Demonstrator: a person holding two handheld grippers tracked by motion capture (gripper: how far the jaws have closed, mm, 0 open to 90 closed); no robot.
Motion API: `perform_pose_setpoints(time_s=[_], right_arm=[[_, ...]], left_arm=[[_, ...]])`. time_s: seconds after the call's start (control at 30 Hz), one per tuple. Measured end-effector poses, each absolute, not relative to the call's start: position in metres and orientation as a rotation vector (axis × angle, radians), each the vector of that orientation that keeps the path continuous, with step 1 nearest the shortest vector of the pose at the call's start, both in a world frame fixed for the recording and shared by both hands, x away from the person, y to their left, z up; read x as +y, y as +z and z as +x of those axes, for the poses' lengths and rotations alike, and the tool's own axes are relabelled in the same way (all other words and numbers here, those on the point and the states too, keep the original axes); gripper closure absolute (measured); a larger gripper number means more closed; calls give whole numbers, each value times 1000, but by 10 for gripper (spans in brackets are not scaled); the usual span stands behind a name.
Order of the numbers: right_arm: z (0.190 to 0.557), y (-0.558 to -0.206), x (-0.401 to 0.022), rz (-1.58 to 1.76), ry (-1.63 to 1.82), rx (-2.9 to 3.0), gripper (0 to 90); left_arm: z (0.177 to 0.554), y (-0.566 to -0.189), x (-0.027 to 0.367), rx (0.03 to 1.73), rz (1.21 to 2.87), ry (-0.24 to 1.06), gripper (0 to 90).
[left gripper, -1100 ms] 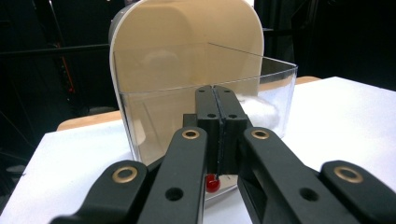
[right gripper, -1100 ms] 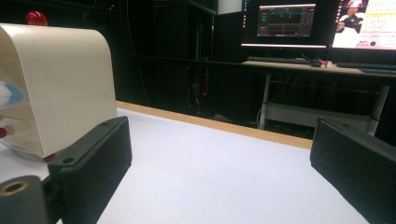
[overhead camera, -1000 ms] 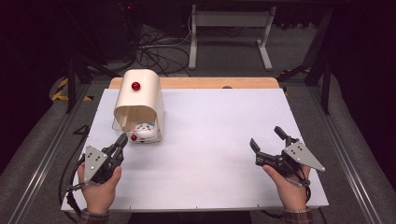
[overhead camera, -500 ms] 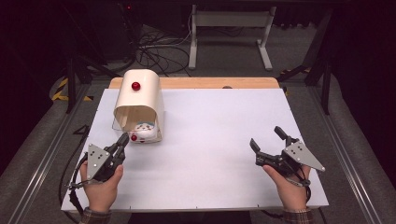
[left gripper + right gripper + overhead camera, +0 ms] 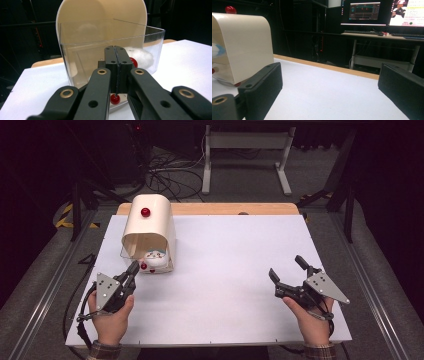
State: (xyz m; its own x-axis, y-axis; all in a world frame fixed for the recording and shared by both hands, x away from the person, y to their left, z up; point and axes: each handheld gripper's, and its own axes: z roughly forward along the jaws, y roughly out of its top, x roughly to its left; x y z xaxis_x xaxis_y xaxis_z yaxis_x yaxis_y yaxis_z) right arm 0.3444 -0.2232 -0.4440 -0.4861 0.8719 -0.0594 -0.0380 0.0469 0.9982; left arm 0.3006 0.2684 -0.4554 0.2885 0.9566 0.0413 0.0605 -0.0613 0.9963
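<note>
A cream arched box (image 5: 150, 222) with a red knob on top (image 5: 145, 212) stands at the back left of the white table (image 5: 230, 270). Its open front holds a clear tray (image 5: 87, 57) containing a white plush toy (image 5: 156, 256), and a small red knob (image 5: 115, 99) sits at the tray's front. My left gripper (image 5: 134, 267) rests on the table with its jaws shut together, the tips (image 5: 116, 53) just above that red knob; nothing shows between the pads. My right gripper (image 5: 286, 266) rests at the front right, open and empty (image 5: 329, 82).
A wooden strip (image 5: 210, 209) edges the table's far side. Beyond it are desk legs (image 5: 245, 142) and cables on the floor. Monitors (image 5: 364, 11) glow on a desk far behind. Metal rails run along both sides of the table.
</note>
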Motion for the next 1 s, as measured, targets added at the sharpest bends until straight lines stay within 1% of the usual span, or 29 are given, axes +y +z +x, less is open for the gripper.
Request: perform_pose_setpoints(time_s=[1.0], right_arm=[[344,-444,-221,858,1540,1580,62]], left_arm=[[307,-455,269,1032,1412,999,897]])
